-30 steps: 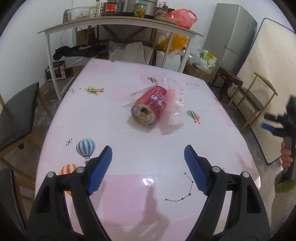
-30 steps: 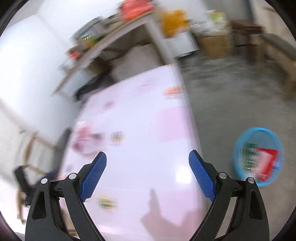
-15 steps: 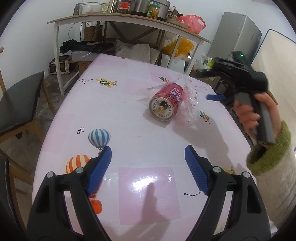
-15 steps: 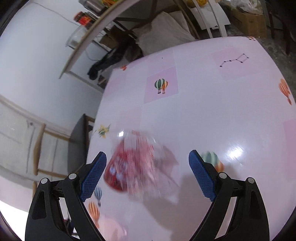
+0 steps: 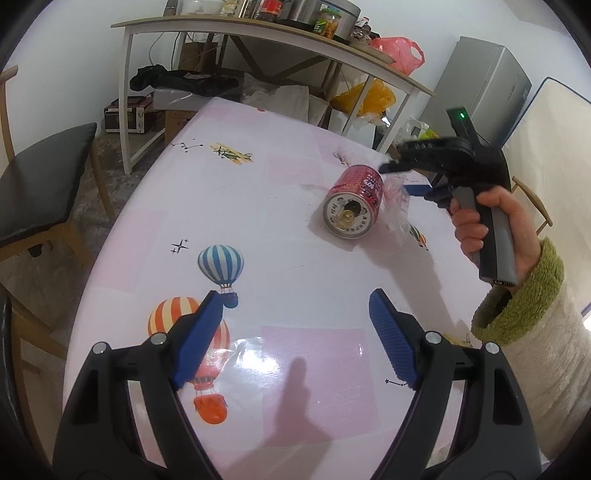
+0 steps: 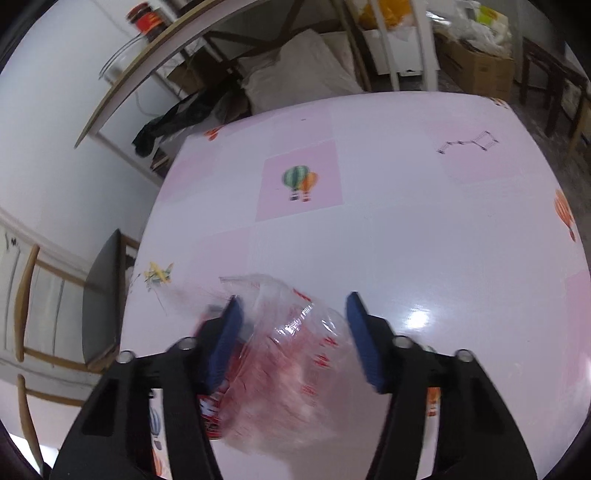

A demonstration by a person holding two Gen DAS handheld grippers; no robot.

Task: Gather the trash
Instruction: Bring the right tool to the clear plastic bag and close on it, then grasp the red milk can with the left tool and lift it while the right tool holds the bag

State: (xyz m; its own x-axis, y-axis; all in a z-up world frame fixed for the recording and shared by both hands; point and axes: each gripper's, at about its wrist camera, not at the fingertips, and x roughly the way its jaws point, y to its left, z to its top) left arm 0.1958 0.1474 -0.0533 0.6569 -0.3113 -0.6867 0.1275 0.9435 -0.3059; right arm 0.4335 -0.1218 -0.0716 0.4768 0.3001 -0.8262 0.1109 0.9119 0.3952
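A red drink can [image 5: 354,205] lies on its side on the pink table [image 5: 258,192], with a crumpled clear plastic bag [image 5: 397,206] against its right side. My right gripper [image 5: 402,179] reaches in from the right, its jaws partly closed around the bag. In the right wrist view the bag [image 6: 291,354] sits between the blue pads of the right gripper [image 6: 293,332], with the can [image 6: 208,410] showing red behind the left finger. My left gripper [image 5: 295,332] is open and empty, low over the near part of the table.
A black-seated chair [image 5: 37,177] stands at the table's left. A white shelf table [image 5: 258,33] with jars and bags stands behind, with boxes under it. A grey fridge [image 5: 484,85] and another chair [image 5: 532,199] are at the right.
My right gripper has come down over the bag and its jaws have narrowed around it. The left gripper has drifted a little, still open.
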